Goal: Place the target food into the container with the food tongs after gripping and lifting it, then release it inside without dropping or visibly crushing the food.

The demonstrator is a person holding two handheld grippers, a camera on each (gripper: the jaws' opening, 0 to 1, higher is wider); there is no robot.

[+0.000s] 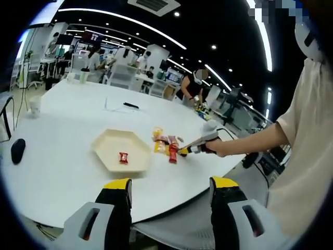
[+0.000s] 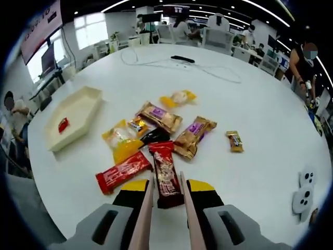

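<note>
**Kim:** Right under the lens in the right gripper view, the tongs [image 2: 166,200] have their two blades straddling the near end of a dark red snack bar [image 2: 164,172]. They stand slightly apart; whether they already pinch the wrapper I cannot tell.

**Ravi:** So the gripping step is in hand, not the lift?

**Kim:** That's my reading. The bar lies flat on the white worktop [image 2: 260,130], at the near edge of the scattered snack packets, touching a bright red packet [image 2: 123,172] on its left.

**Ravi:** And the container?

**Kim:** The cream hexagonal tray [image 2: 78,117] sits well apart to the left, with one small red sweet [image 2: 63,125] already inside. In the left gripper view the same tray [image 1: 112,143] is visible beyond the left gripper [image 1: 171,208], whose jaws are wide apart and hold nothing.

**Ravi:** Next move?

**Kim:** Probably close gently on the bar, lift it clear of the neighbouring packet, carry it left over the tray rim and release low.
</note>
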